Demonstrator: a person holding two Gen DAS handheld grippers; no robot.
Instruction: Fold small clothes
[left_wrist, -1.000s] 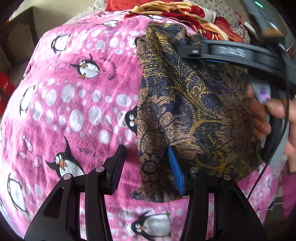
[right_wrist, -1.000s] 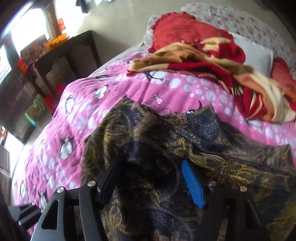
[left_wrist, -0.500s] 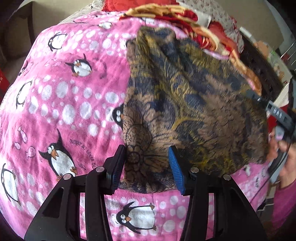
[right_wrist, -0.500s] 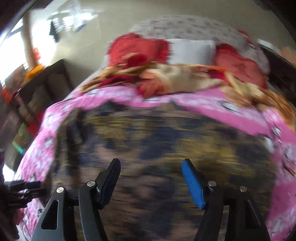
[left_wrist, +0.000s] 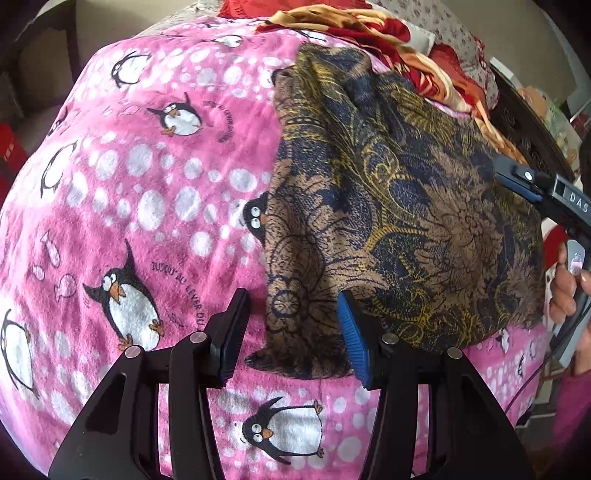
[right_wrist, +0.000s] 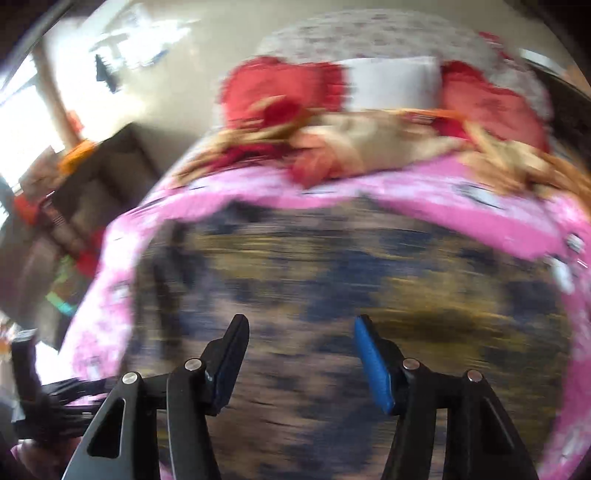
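Note:
A brown, navy and gold patterned garment (left_wrist: 399, 206) lies spread on the pink penguin blanket (left_wrist: 140, 192). My left gripper (left_wrist: 291, 328) is open, its jaws wide apart over the garment's near left corner, holding nothing. My right gripper (right_wrist: 299, 354) is open and empty above the garment (right_wrist: 351, 295), which is blurred by motion in the right wrist view. The right gripper also shows at the right edge of the left wrist view (left_wrist: 543, 188), beside the garment's right side.
A heap of red, orange and cream cloth (left_wrist: 388, 33) lies at the far end of the bed, with red and white pillows (right_wrist: 388, 85) behind it. Dark furniture (right_wrist: 92, 192) stands to the left of the bed. The bed's near edge drops off below the grippers.
The right gripper has swung from over the garment's far part out to its right side and the garment now lies flatter. The left gripper has stayed near the left corner, still open.

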